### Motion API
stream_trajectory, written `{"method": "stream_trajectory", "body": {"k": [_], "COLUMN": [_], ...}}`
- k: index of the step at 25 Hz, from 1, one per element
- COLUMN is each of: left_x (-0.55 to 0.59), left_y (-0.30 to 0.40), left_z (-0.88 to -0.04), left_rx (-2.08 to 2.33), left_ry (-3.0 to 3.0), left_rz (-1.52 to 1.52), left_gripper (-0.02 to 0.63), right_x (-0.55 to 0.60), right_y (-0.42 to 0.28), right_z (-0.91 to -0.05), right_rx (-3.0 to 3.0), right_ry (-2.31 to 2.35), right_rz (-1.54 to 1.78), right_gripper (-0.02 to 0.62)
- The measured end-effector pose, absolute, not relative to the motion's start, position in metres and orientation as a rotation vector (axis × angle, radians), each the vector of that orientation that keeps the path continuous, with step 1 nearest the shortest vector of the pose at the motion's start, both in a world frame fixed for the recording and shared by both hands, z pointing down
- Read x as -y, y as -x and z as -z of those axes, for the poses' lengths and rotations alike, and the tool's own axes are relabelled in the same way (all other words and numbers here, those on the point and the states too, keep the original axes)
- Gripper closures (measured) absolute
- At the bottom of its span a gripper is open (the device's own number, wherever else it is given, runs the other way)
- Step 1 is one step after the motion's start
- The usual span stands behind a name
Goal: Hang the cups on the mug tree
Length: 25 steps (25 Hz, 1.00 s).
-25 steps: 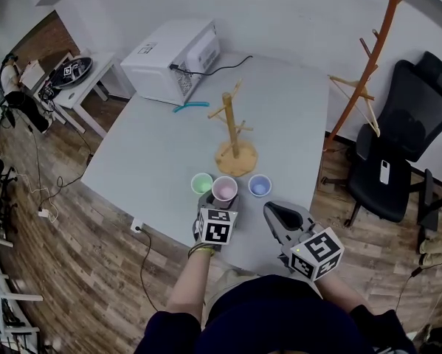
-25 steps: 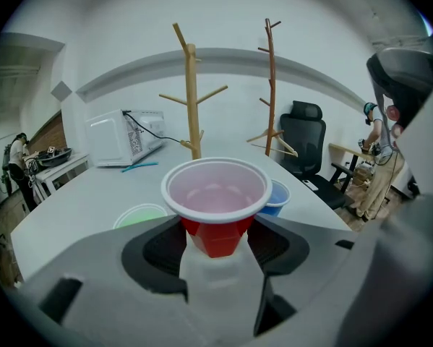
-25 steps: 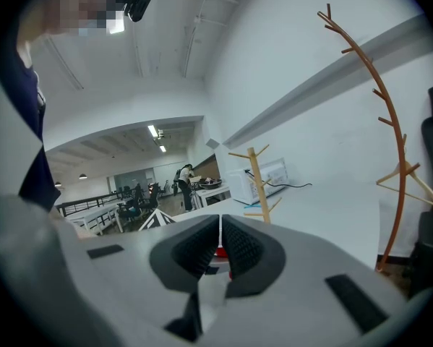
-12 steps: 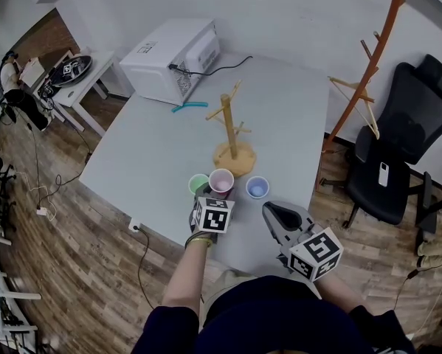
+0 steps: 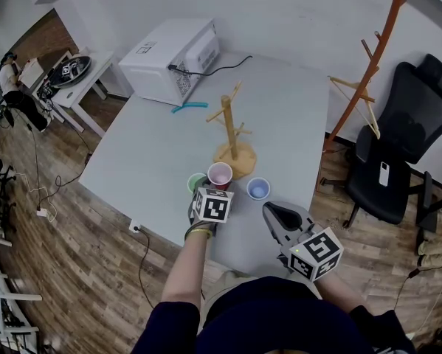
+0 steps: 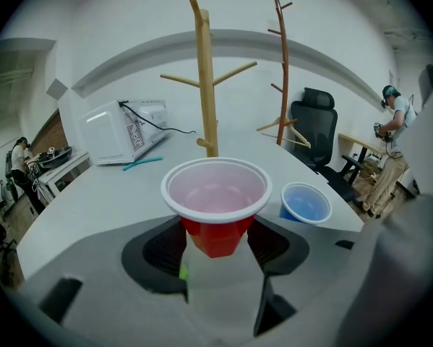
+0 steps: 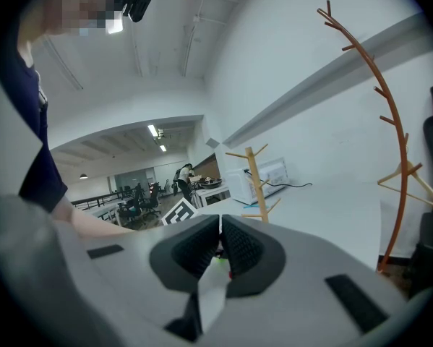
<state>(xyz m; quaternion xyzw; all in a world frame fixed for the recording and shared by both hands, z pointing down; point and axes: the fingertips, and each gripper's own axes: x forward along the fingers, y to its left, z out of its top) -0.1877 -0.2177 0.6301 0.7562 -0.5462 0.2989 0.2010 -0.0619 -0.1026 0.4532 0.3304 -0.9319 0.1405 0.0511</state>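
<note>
No cup hung yet on the wooden mug tree (image 5: pixel 232 127), its pegs all bare. The left gripper (image 6: pixel 216 243), jaws spread wide, gripped a red cup (image 6: pixel 215 207) just near of the tree. A green cup (image 5: pixel 195 183) and a blue cup (image 5: pixel 258 189) sat on the table (image 5: pixel 169 139) either side, and the right gripper (image 7: pixel 220 246) was closed on nothing at near right.

Left hand-held gripper (image 5: pixel 214 189), angled down, clamps the red cup (image 6: pixel 215 194); right hand-held gripper (image 5: pixel 268 209) sits level, closed.
</note>
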Motion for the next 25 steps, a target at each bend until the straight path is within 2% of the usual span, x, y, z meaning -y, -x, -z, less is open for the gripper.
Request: {"method": "stream_trajectory", "body": {"k": [25], "left_x": [0.248], "left_y": [0.197], "left_z": [-0.596], "left_rx": [1.591], "left_ry": [-2.174], "left_rz": [-0.842], "left_gripper": [0.328], "right_x": [0.107], "right_y": [0.068], "right_z": [-0.452], "right_rx": [2.844], "right_ry": [-1.022], "right_rz": [-0.428], "right_gripper": [0.565]}}
